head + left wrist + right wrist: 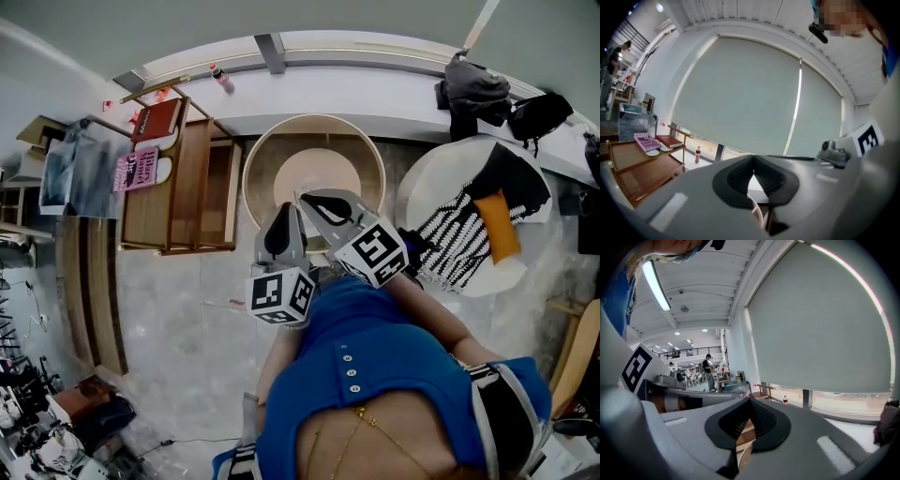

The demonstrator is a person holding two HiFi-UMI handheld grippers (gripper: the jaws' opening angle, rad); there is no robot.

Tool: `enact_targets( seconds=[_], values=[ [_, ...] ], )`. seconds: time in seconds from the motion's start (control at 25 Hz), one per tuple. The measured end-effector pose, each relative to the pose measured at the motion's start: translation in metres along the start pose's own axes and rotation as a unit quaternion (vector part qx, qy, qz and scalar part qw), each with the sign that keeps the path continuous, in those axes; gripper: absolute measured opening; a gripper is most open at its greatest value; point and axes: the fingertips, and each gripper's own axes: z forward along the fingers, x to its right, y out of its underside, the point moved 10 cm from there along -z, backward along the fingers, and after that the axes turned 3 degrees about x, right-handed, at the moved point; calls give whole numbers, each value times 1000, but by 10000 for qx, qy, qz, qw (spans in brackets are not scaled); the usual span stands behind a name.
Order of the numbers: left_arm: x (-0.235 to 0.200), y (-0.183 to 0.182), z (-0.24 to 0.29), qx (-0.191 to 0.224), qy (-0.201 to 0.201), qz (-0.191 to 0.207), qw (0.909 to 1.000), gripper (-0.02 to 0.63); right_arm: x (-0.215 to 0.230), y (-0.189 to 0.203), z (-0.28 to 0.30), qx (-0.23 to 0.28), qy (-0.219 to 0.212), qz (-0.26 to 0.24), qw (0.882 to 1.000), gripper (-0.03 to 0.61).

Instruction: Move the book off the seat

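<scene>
Red and pink covers mark two books, a red book (155, 120) and a pink book (140, 171), lying side by side at one end of a slatted wooden seat (192, 178). In the left gripper view the pink book (645, 140) sits nearer and the red book (669, 140) behind it, both flat on the seat (642, 171). Which of the two is the task's cannot be told.

Both grippers are well apart from the books. They hang side by side over a round wooden piece with a raised rim (253, 169), which stands just beside the seat. The left gripper (285, 208) has its jaws pressed together with nothing between them, and so does the right gripper (302, 199).

Grey, marble-patterned tiles cover the floor (178, 309). A white sill (375, 56) runs along the window, with a small bottle (222, 79) standing on it and dark bags (473, 89) further along. A pale roller blind (750, 89) is drawn down over the glass. On the far side of the round piece, a white round chair (422, 187) holds a black-and-white striped cloth (455, 234) and an orange cushion (502, 230).
</scene>
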Motion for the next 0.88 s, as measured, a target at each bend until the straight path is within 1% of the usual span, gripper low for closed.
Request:
enact_targets(
  seconds=[0.16,0.88],
  values=[
    [0,0,2,-77,17,-2,10000,0,0,0,1,-35,-14,5,10000,-2],
    [-3,2,6,-139,66,-71,9999,0,3,2,5,-137,-25,42,9999,-2]
  ],
)
